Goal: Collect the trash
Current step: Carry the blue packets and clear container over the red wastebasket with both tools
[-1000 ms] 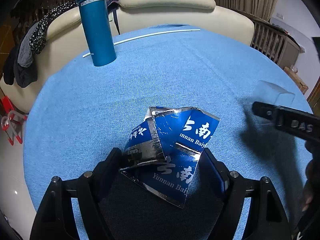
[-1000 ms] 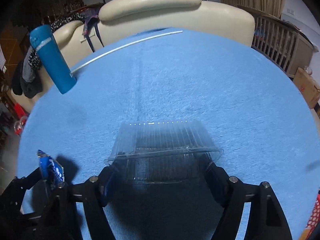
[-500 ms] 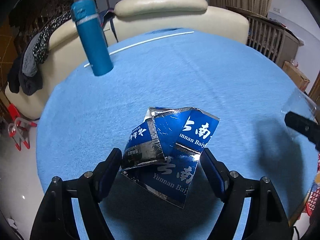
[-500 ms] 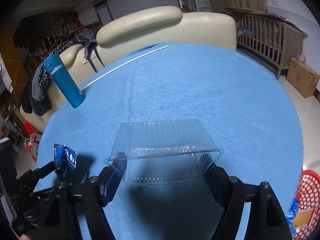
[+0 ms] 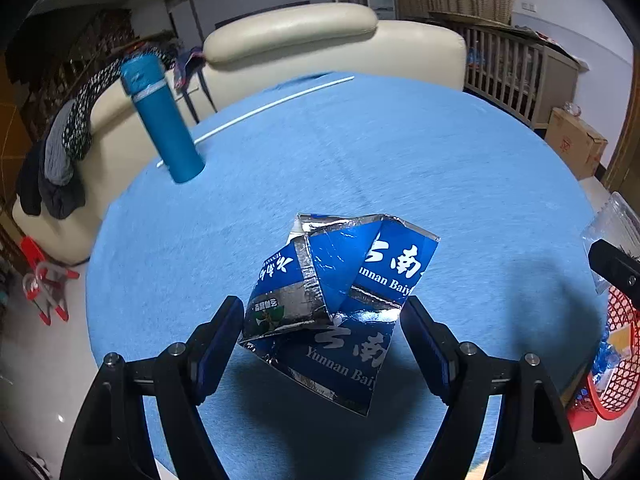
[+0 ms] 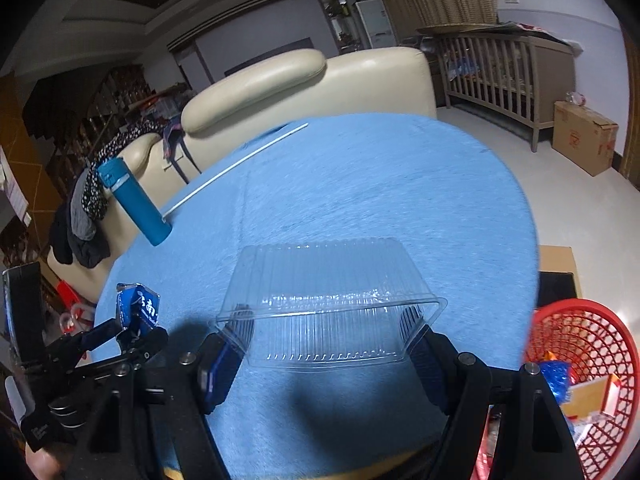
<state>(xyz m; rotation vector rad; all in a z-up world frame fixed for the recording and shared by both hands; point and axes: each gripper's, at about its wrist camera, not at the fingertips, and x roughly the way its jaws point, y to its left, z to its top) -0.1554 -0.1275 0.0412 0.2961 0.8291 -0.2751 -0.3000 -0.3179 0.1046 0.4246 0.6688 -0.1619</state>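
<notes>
My left gripper (image 5: 322,322) is shut on a crumpled blue and silver carton (image 5: 340,292) and holds it above the blue round table (image 5: 360,152). My right gripper (image 6: 330,348) is shut on a clear plastic container (image 6: 332,300), also held above the table. In the right wrist view the left gripper (image 6: 132,330) with the carton (image 6: 138,308) shows at the lower left. A red mesh basket (image 6: 580,364) with some trash in it stands on the floor at the lower right, below the table edge; it also shows in the left wrist view (image 5: 620,356).
A teal bottle (image 5: 164,120) stands at the table's far left, and a thin white rod (image 5: 256,112) lies along the far edge. A cream sofa (image 5: 300,40) with clothes stands behind. A wooden crib (image 6: 504,72) and a cardboard box (image 6: 584,136) stand at the right.
Both grippers have lifted and pulled back from the table with their loads. The right gripper has swung right, bringing the red basket into view.
</notes>
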